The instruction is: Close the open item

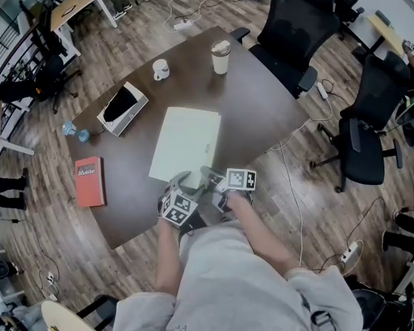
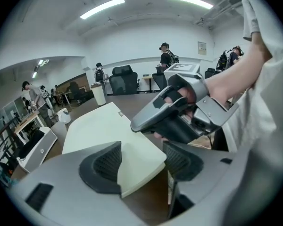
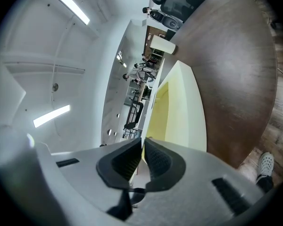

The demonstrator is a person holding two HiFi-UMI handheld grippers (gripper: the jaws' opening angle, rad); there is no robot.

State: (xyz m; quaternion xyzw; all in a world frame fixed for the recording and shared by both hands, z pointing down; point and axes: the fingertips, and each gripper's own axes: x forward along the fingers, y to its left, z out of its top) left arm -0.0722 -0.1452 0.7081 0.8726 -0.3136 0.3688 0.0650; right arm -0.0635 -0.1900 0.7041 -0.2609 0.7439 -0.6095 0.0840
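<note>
Left hand-held gripper (image 2: 141, 161) is closest, jaws wide apart; near corner of cream box (image 1: 186, 143) sits between them, pads not pressing it. Right hand-held gripper (image 3: 142, 161) has jaws almost together, pinching thin pale lid edge (image 3: 149, 111) at box's near right side; yellow inside shows beside that edge. Box lies mid dark tabletop (image 1: 262, 102), close to the person's side. Farther off on tabletop: paper cup (image 1: 220, 56), white mug (image 1: 161, 69), open carton (image 1: 123, 107) with black inside, red book (image 1: 90, 181) at left. Black office chairs (image 1: 297, 19) stand beyond the tabletop.
</note>
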